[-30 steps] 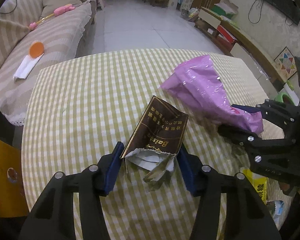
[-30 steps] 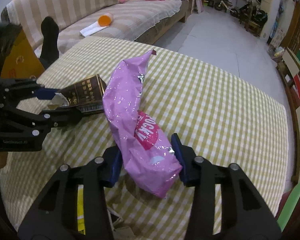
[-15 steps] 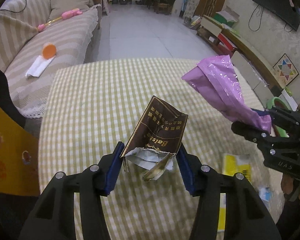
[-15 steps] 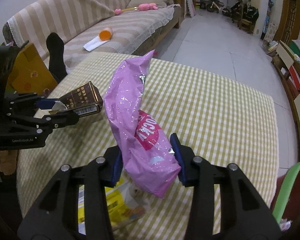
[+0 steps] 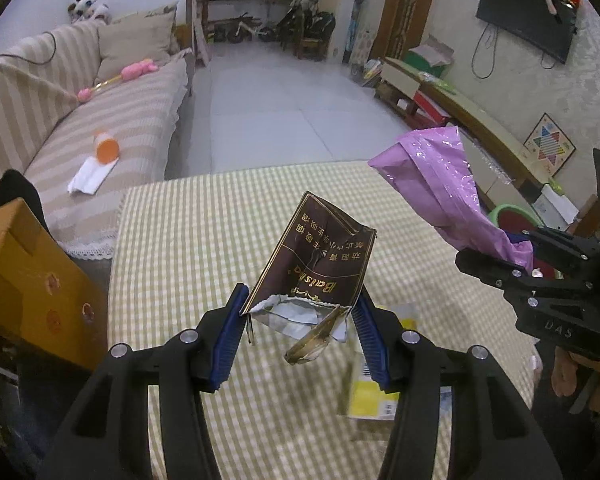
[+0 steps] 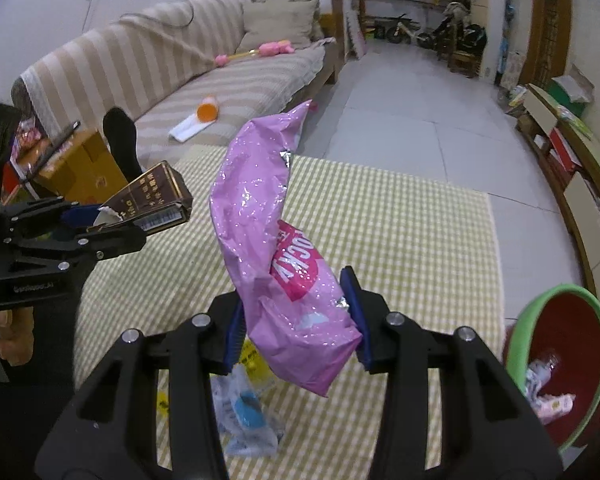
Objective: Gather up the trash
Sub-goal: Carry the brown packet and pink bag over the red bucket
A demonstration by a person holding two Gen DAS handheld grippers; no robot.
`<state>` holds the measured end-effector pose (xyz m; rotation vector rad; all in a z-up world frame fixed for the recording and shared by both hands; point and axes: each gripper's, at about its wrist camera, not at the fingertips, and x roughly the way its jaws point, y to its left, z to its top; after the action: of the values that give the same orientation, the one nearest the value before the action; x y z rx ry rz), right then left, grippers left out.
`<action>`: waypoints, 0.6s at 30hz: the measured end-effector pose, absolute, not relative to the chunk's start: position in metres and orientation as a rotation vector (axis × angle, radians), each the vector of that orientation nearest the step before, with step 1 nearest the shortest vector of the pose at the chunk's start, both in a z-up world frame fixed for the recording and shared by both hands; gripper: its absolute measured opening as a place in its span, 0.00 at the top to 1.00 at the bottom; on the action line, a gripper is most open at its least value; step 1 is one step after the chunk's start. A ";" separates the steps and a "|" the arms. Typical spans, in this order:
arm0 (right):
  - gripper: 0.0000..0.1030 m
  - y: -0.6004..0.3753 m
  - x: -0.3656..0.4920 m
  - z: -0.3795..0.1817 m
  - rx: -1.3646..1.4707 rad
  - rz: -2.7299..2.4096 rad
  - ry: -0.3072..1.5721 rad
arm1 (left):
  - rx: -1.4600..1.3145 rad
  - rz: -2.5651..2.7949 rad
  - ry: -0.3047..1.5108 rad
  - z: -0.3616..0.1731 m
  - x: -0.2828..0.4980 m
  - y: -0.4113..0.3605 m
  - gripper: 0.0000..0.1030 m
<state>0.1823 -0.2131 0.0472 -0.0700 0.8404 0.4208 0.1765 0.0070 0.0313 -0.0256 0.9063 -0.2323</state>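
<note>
Left wrist view, fingers (image 5: pixel 236 316) clamp brown packet (image 5: pixel 320 264), right's (image 6: pixel 352 292) pink bag (image 6: pixel 276 256) base hidden

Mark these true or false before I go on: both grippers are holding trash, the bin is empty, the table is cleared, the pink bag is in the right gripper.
1. Both grippers hold trash: true. The left gripper clamps a brown packet.
2. The bin is empty: false. Wrappers lie inside it.
3. The table is cleared: false. A yellow wrapper and a clear wrapper remain.
4. The pink bag is in the right gripper: true.
</note>
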 end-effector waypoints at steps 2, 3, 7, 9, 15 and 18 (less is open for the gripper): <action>0.59 -0.222 0.177 0.053 -0.057 0.406 0.831 | -0.019 -0.240 0.894 0.040 0.172 0.000 0.52; 0.59 -0.227 0.173 0.055 -0.053 0.400 0.827 | -0.017 -0.245 0.888 0.044 0.169 -0.005 0.52; 0.59 -0.249 0.164 0.062 -0.032 0.371 0.812 | -0.006 -0.261 0.873 0.055 0.163 -0.019 0.52; 0.59 -0.261 0.160 0.065 -0.022 0.352 0.804 | 0.001 -0.273 0.868 0.060 0.162 -0.028 0.52; 0.59 -0.297 0.153 0.070 0.023 0.291 0.786 | 0.018 -0.320 0.858 0.071 0.161 -0.057 0.52; 0.59 -0.317 0.150 0.071 0.044 0.256 0.779 | 0.018 -0.350 0.857 0.075 0.164 -0.074 0.52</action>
<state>0.1503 -0.3165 0.0714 0.0443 0.7786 0.2560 0.1636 -0.0735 0.0748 0.0183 0.8569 -0.3499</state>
